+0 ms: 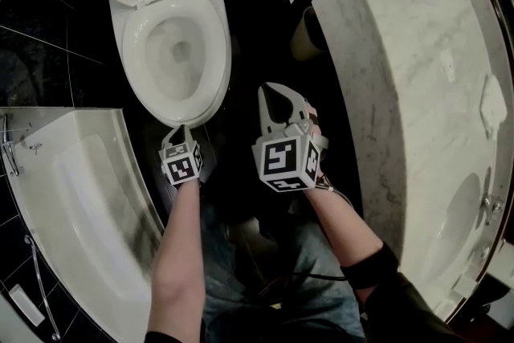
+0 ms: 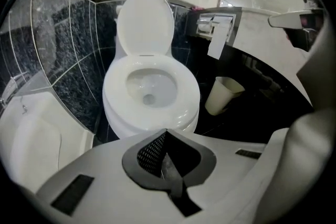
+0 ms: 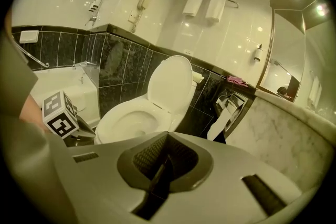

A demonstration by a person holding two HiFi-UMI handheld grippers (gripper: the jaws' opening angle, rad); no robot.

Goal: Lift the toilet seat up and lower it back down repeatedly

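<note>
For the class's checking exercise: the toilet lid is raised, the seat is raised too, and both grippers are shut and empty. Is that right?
No. The seat is lowered and lies flat; only the lid is raised, as the left gripper view shows. The left gripper and right gripper are indeed shut and empty.

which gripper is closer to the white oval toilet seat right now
Left. The left gripper is right at the front edge of the white oval toilet seat, tips pointing at it; the right gripper is off to the seat's right, clearly apart from it.
</note>
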